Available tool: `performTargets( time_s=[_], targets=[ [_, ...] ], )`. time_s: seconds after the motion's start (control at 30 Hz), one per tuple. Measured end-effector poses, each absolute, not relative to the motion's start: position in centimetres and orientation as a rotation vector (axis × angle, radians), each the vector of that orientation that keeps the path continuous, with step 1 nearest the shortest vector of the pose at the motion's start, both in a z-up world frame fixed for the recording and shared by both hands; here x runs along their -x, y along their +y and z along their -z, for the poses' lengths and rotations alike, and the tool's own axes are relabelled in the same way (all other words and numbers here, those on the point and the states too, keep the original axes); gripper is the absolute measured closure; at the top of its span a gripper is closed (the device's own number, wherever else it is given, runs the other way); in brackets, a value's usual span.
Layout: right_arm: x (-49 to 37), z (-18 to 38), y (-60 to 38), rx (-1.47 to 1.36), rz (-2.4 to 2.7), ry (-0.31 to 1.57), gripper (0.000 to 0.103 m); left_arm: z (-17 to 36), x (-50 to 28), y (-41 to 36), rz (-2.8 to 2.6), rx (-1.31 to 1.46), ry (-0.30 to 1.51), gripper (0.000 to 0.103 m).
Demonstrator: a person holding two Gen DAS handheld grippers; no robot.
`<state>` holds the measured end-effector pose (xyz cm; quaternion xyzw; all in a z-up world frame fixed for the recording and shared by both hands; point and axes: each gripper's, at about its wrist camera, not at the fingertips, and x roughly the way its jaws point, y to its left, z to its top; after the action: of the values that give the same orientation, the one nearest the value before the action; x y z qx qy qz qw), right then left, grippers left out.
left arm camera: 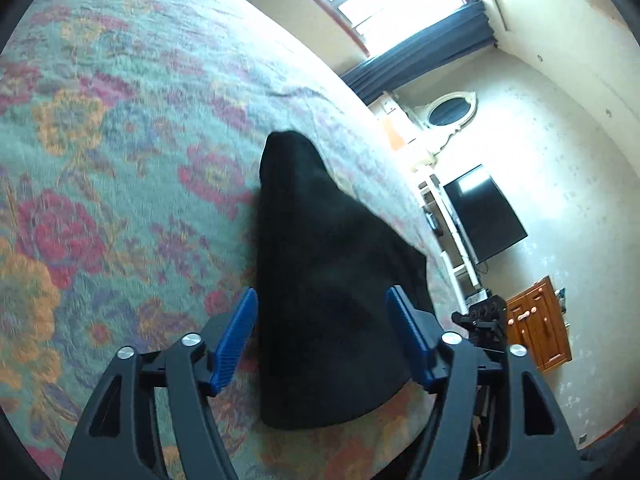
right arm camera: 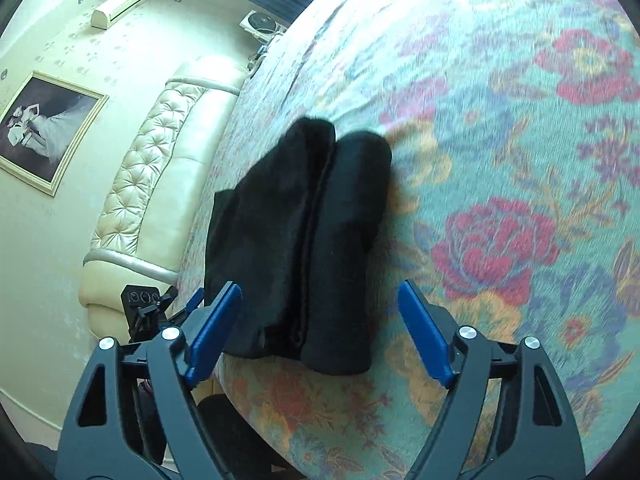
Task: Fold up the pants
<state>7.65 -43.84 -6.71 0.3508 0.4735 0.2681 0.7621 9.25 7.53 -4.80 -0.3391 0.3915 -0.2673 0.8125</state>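
Pants (right arm camera: pixel 304 232) lying folded in a long black bundle near the edge of the floral bedspread (right arm camera: pixel 500 140), soft and limp, probably best pinched at the doubled near end, left gripper (left arm camera: pixel 322 344) and right gripper (right arm camera: pixel 320 332) both spread, empty.

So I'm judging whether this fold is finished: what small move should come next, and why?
Probably draw both hands back. The black pants lie folded into a compact bundle on the floral bedspread, and the left gripper and right gripper stand open with nothing pinched.
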Motion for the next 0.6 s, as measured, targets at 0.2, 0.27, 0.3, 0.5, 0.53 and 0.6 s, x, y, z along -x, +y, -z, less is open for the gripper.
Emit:
performTargets(
  time_s=[0.2,0.27,0.3,0.5,0.53,0.6],
  targets=[
    [-13.9,7.3,-42.5,-0.778,-0.583,1.082,0.019,5.5,-16.4,5.6,0.545,0.726,0.915,0.027],
    [-15.5,7.8,-41.5,-0.766,-0.572,1.109,0.019,6.5,-18.3,5.4,0.524,0.724,0.952,0.027],
    [-16.1,8.1,-41.0,-0.762,-0.569,1.119,0.019,7.0,-19.3,5.6,0.52,0.74,0.968,0.027],
    [-18.4,8.8,-39.5,-0.782,-0.58,1.119,0.019,9.1,-23.2,5.0,0.469,0.755,1.054,0.026],
    [-18.6,8.9,-39.7,-0.781,-0.58,1.115,0.021,9.4,-23.6,4.8,0.461,0.737,1.065,0.026],
    [-18.8,8.9,-39.5,-0.719,-0.541,1.123,0.042,9.6,-23.4,4.6,0.455,0.694,1.056,0.026]
  ],
)
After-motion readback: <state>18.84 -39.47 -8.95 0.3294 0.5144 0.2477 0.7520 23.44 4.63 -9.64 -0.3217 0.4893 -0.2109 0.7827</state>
